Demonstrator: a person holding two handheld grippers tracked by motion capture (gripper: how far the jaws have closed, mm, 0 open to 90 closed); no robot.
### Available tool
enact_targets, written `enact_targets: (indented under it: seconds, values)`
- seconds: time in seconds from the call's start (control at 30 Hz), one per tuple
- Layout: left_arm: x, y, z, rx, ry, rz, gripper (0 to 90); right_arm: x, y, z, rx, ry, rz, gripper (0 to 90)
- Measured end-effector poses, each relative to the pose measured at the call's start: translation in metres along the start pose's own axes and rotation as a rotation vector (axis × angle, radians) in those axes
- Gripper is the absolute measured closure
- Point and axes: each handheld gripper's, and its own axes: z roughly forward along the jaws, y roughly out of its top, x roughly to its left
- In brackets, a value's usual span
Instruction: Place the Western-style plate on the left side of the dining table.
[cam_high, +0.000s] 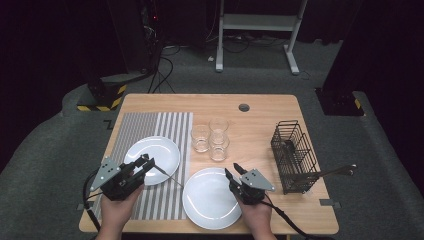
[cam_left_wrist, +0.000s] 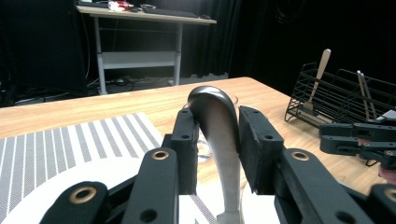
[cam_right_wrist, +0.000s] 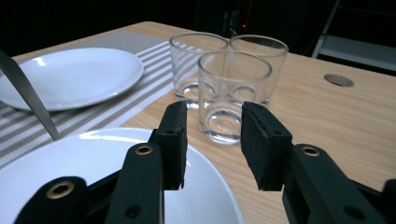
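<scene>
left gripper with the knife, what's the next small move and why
Probably lower the knife onto the striped mat in the gap between the two plates. The left gripper has its handle between the pads, and the blade tip already points down at the mat beside the near plate. The right gripper is open and holds nothing.

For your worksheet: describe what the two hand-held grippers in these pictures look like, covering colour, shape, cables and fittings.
Both the left gripper and the right gripper are black, each topped by a grey three-cornered plate and trailing a black cable. Each has two flat, rectangular black jaws on linked arms with brass-coloured ringed pivot holes. No sleeves show at the wrists.
</scene>
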Motion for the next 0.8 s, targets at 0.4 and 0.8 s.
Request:
enact_targets:
  seconds: [0.4,0.8]
  values:
    - [0.000,0.001,0.001,0.022,0.034,0.020,72.2,-0.021,-0.011,-0.011,0.034,-0.035,-0.004,58.8]
    - [0.003,-0.010,-0.007,0.011,0.127,0.001,74.6,-0.034,-0.022,-0.021,0.038,-0.046,0.040,58.4]
